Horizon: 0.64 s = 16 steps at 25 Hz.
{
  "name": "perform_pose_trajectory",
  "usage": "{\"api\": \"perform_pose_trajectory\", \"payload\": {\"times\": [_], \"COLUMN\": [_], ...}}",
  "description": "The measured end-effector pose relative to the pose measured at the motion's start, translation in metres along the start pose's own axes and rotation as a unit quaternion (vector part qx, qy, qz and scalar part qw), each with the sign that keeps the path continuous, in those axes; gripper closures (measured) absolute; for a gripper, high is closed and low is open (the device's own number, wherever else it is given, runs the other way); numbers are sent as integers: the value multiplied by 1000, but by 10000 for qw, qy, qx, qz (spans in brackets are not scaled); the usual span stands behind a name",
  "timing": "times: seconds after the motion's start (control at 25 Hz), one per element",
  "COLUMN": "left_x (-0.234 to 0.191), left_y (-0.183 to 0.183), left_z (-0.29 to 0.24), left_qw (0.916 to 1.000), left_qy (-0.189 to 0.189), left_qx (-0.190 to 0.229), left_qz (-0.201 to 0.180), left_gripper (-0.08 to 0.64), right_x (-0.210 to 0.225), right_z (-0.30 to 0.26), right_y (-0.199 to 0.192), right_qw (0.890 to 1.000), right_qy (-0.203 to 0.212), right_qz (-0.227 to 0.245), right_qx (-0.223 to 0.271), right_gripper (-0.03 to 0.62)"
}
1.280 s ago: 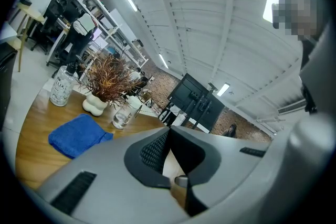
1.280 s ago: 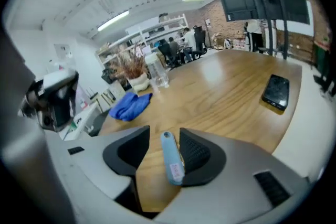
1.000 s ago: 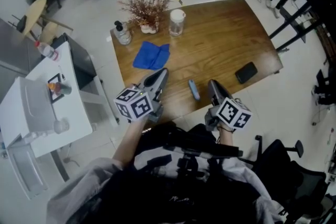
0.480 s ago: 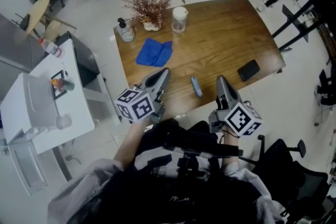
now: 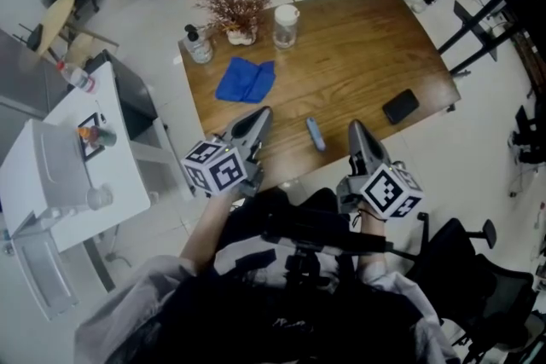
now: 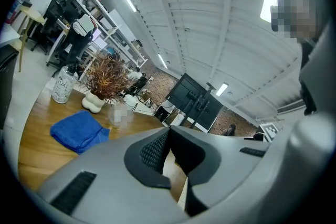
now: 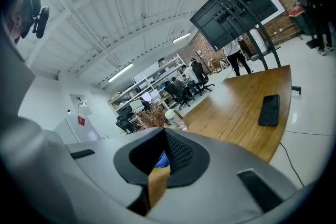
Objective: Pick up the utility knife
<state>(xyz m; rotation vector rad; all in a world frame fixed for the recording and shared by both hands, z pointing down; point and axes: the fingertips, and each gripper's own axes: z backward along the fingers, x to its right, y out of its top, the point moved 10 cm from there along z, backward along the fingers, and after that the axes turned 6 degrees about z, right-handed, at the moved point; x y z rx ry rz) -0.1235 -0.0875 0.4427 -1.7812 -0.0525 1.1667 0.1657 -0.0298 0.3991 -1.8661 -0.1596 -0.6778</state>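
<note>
Looking down from the head, we see the blue utility knife (image 5: 315, 133) lying on the table (image 5: 367, 47), between our left gripper (image 5: 260, 117) and right gripper (image 5: 357, 130); in the left gripper view its jaws are closed on nothing; in the right gripper view those jaws are closed and empty too.

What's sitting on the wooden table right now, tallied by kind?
Utility knife: 1
Blue cloth: 1
Black phone: 1
Pump bottle: 1
Lidded cup: 1
Vase of dried plant: 1
Total: 6
</note>
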Motion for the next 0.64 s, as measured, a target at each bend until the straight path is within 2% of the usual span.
{"api": "perform_pose_trajectory", "payload": {"times": [0.36, 0.64], "left_x": [-1, -1], "left_y": [-3, -8], "left_z": [-2, -11], "left_qw": [10000, 9999], "left_qy": [-62, -63], "left_qx": [-19, -152], "left_qz": [-14, 40], "left_gripper": [558, 558], "right_x": [4, 14], "right_z": [4, 10], "right_y": [0, -3], "right_qw": [9997, 9995], "right_qy": [-152, -286], "right_qz": [168, 101], "right_qx": [29, 36], "right_gripper": [581, 581]}}
